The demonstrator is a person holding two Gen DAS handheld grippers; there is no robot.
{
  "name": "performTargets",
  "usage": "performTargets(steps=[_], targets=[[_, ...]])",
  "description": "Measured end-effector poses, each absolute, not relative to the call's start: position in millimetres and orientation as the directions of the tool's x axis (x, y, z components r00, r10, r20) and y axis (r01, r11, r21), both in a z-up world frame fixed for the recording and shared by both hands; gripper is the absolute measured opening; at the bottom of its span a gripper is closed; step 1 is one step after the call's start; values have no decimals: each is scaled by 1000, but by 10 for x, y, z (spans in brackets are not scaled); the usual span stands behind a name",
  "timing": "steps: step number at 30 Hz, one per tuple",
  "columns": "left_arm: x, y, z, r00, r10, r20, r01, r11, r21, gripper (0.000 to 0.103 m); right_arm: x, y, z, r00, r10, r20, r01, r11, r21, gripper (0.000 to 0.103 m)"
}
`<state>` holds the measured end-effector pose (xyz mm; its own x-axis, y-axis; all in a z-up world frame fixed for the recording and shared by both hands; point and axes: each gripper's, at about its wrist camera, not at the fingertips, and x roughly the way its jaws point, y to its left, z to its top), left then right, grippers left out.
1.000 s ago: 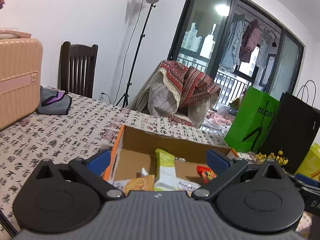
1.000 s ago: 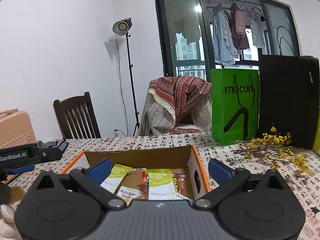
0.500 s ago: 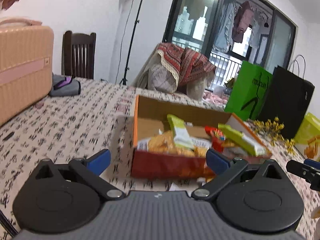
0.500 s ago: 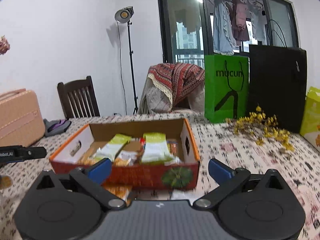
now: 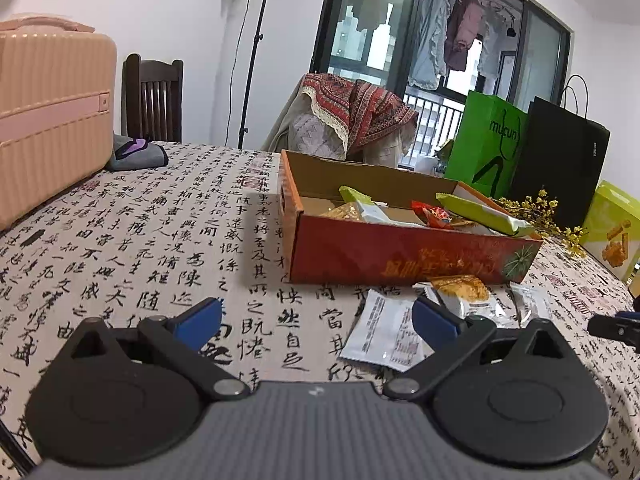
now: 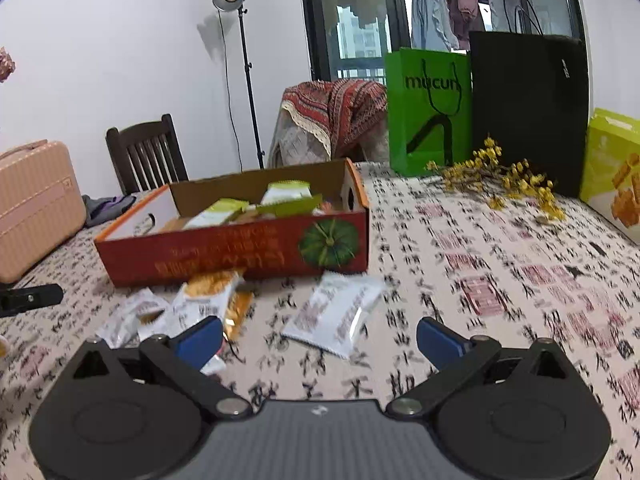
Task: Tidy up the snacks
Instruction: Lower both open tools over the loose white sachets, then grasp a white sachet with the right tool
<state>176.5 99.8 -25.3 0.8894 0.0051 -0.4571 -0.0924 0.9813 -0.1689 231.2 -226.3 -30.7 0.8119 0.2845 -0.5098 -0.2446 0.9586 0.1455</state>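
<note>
Box [image 6: 240, 252]: red carton, open-topped, set on the surface [image 6: 480, 264], its long side toward both cameras. Several packets are already held inside.

Loose packets: a cluster is laid on the surface just in front of the box's near wall.
- White packet [image 6: 336, 312]: flat, long axis slanted from near-left to far-right as seen in the right wrist view. It lies ahead of the right gripper [image 6: 320, 338], roughly in line with the gap between the fingers.
- Orange packet [image 6: 212, 292] and clear wrappers [image 6: 132, 316]: bunched to the left of the white packet, ahead of the right gripper's left finger.

Left gripper [image 5: 316, 318]: fingers spread wide, nothing held. The white packet [image 5: 384, 332] is seen just ahead of its right finger, off the centre line.

Right gripper: fingers spread wide, nothing held.

Assessment: the white packet is judged better lined up for the right gripper; a small turn would be needed for closing across the short axis.
</note>
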Motion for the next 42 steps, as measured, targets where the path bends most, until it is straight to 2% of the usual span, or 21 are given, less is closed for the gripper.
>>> performTargets(steps=[11,17,26,30,33,35,39,42], targets=[[1776,1004,-335,896,33,-442,-115,980,-160,103,2437,-2242,-420,788,257,-559,-230,966,120,103],[1793,1041,-351,892,27,-451,-120,976,-181,103,2799,-2115,-350,779,212,-590,-211,975,72,103],[1810,1133,-364,886,40,-462,-159,963,-220,103,3400,-1970,-483,723,157,-673,-143,987,77,103],[1818,1185,-368,883,48,-467,-178,955,-239,103,3504,-1892,-617,702,142,-698,-141,988,59,99],[1821,1196,-372,881,49,-470,-183,952,-244,103,3491,-1899,-632,719,137,-681,-138,989,53,98],[1825,1191,-369,881,49,-471,-183,953,-242,103,3466,-1894,-626,727,143,-672,-148,988,50,92],[1815,1191,-369,883,47,-467,-180,953,-245,103,3355,-1852,-583,740,185,-647,-204,978,46,61],[1804,1188,-368,885,46,-463,-179,952,-248,103,3278,-1847,-558,747,198,-635,-217,975,48,53]])
